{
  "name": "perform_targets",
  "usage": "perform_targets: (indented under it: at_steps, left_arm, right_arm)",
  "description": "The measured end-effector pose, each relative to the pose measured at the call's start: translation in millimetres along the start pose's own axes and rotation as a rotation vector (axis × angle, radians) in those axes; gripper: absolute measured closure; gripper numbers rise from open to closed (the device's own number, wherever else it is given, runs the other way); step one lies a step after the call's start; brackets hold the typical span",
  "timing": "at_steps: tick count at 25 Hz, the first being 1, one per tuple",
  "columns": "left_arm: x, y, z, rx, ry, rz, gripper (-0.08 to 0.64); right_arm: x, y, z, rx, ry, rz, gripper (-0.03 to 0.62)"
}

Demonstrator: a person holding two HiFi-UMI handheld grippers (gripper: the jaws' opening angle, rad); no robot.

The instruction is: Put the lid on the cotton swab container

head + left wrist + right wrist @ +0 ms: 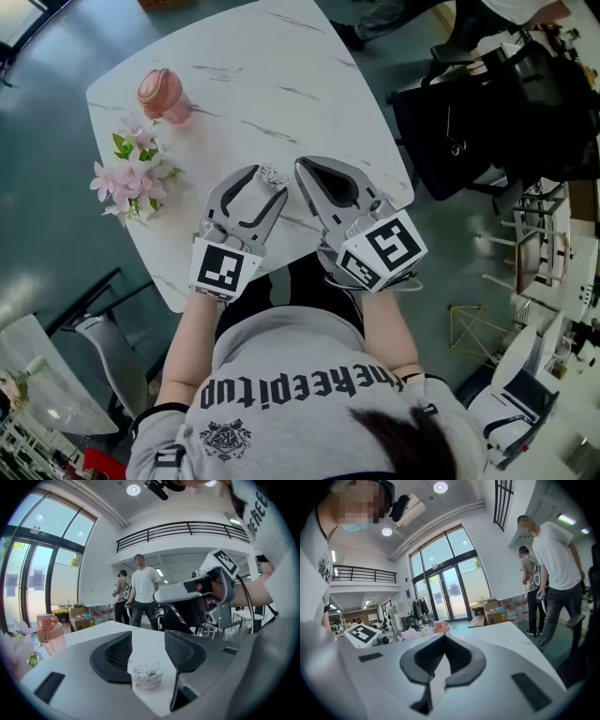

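A small clear cotton swab container (274, 173) stands on the white marble table (281, 84) near its front edge, its top uncovered and the white swab tips showing. My left gripper (267, 184) is open around it. In the left gripper view the container (146, 677) sits between the dark pads (112, 656) with a gap on each side, and the left gripper (148, 637) touches nothing. My right gripper (302, 169) hovers just right of the container, seen in its own view (443, 637) with the tips together and nothing between them. No lid shows in any view.
A pink bottle (164, 96) stands at the table's far left, with pink flowers (131, 178) nearer on the left edge. A black bag on a chair (487, 122) is off the table's right side. Two people (143, 590) stand beyond the table.
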State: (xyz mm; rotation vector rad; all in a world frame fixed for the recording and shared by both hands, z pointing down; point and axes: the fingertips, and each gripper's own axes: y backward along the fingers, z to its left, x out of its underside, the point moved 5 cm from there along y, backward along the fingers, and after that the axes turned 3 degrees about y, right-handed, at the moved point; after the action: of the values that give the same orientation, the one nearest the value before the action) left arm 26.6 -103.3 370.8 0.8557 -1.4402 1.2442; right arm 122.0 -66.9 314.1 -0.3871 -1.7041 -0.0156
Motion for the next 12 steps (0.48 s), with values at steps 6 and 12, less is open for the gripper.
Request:
perform_targets:
  at_steps: [6, 12]
  left_arm:
    - [21, -8, 1, -0.051, 0.022, 0.026, 0.307]
    - [38, -18, -4, -0.074, 0.049, 0.058, 0.270]
  right_arm:
    - [3, -12, -11, -0.077, 0.007, 0.021, 0.581]
    - [3, -17, -21, -0.137, 0.015, 0.042, 0.581]
